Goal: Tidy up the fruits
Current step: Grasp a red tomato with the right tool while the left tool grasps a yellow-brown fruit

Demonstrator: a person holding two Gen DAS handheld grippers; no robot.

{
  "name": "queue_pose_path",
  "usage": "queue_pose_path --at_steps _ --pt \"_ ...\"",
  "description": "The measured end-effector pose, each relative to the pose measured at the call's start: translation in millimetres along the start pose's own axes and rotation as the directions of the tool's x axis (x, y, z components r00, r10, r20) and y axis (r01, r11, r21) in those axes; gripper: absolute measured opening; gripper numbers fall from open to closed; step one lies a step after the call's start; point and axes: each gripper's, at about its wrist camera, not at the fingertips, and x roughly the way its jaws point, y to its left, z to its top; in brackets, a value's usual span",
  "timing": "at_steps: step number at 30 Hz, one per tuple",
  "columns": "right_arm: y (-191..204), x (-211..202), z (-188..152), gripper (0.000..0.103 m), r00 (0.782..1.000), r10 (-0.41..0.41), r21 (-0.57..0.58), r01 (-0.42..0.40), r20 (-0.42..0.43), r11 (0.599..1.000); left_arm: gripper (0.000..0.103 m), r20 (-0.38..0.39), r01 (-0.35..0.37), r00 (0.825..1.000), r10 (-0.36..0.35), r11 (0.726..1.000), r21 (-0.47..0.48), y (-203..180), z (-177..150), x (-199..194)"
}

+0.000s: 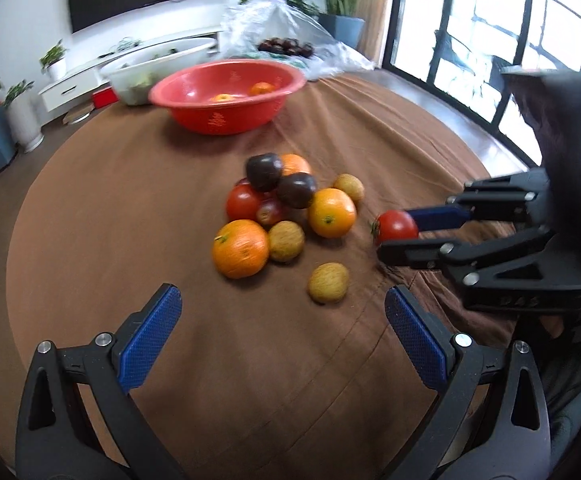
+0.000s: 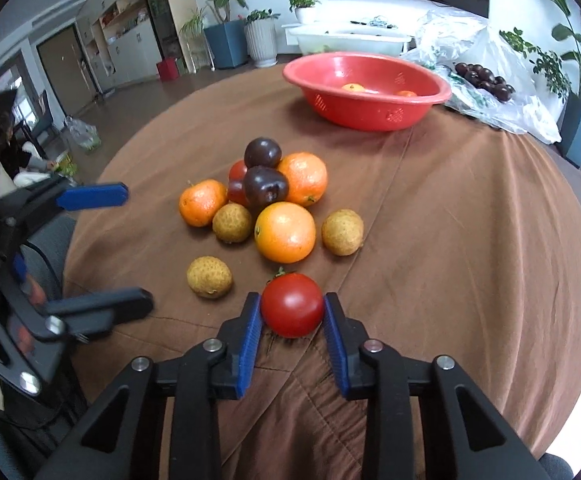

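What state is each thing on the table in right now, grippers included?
Right gripper: shut on the tomato.
Tomato: clamped between the blue pads, at the tablecloth.
Left gripper: open, empty.
Red basin: upright, two orange fruits inside.
Fruit pile: heaped, untouched.
Plastic bag: open, dark fruits showing.

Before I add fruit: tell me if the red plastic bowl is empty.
Not empty: the red plastic bowl already holds two small orange fruits.
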Motion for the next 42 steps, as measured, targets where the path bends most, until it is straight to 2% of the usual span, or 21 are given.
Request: queue_pose_path --at_steps 2,6,8,11,12,13,18,21,24,26,36,42 --pt "-5 -6 0 0.034 1.0 0.005 0.027 -0.005 0.011 1.0 0.102 -0.011 0.018 1.0 -0.018 1.0 0.017 -4 3 7" --pt "-13 -18 -1 0.034 0.999 0.0 0.058 -0.002 0.035 0.998 0.079 -0.045 0.055 0.998 -0.053 0.997 0.058 -15 8 21" --pt "-16 -21 0 0.034 0.999 -0.001 0.066 -0.002 0.042 0.998 0.076 -0.039 0.047 0.998 -0.044 0.996 0.081 -19 8 23" --pt "-20 -23 0 0.034 0.999 -0.003 0.084 -0.002 0.051 0.996 0.052 -0.051 0.063 0.997 -0.059 0.995 0.078 -19 11 27" --pt "-21 -23 0 0.034 0.999 -0.002 0.088 -0.002 0.052 0.996 0.039 -0.058 0.064 0.997 -0.059 0.995 0.079 -19 11 29" --pt "-21 -23 -1 0.034 0.999 -0.003 0.091 -0.002 0.053 0.996 0.035 -0.062 0.062 0.996 -0.057 0.994 0.085 -19 10 31" --pt "-22 -27 -5 0.034 0.998 -0.001 0.103 -0.005 0.061 0.995 0.034 -0.085 0.047 0.996 -0.034 0.985 0.164 -32 2 36" --pt "-25 -28 -7 0.034 0.998 -0.002 0.116 -0.005 0.063 0.993 0.034 -0.083 0.041 0.996 -0.027 0.983 0.178 -33 3 36" --pt "-27 -27 -7 0.034 0.998 -0.001 0.123 -0.006 0.062 0.992 0.023 -0.084 0.053 0.996 -0.038 0.98 0.193 -36 1 36" --pt "-27 -28 -8 0.034 0.998 0.002 0.126 -0.01 0.067 0.992 0.023 -0.079 0.045 0.996 -0.029 0.978 0.203 -39 -1 35" --pt "-33 -32 -6 0.034 0.996 0.03 0.163 -0.045 0.089 0.986 0.023 -0.042 0.098 0.995 -0.095 0.991 0.089 -19 -2 16" --pt "-45 -35 -3 0.034 0.995 0.029 0.196 -0.047 0.096 0.979 0.023 0.029 0.125 0.992 -0.125 0.992 -0.012 16 17 -8"
